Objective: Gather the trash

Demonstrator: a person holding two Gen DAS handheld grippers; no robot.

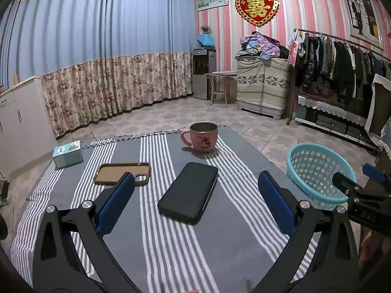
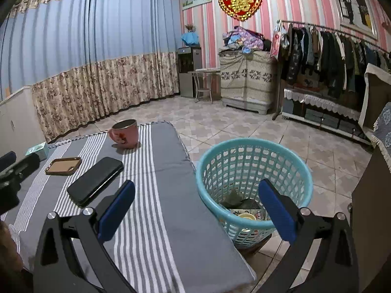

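Observation:
A turquoise mesh basket (image 2: pixel 254 185) stands on the floor beside the table's right edge, with trash (image 2: pixel 246 210) lying in its bottom: dark crumpled bits, a printed wrapper and a round lid. My right gripper (image 2: pixel 196 207) hangs open and empty over the table edge, its right finger in front of the basket. My left gripper (image 1: pixel 196 202) is open and empty above the striped cloth (image 1: pixel 232 244), with a black phone (image 1: pixel 189 191) lying between and beyond its fingers. The basket (image 1: pixel 317 171) also shows at the right in the left wrist view, behind the right gripper's finger (image 1: pixel 347 183).
On the table lie a tan phone case (image 1: pixel 122 173), a pink cup (image 1: pixel 201 139) and a small teal box (image 1: pixel 67 155). Tiled floor lies beyond the table. A clothes rack (image 2: pixel 337 56), a covered cabinet (image 2: pixel 246 83) and curtains line the walls.

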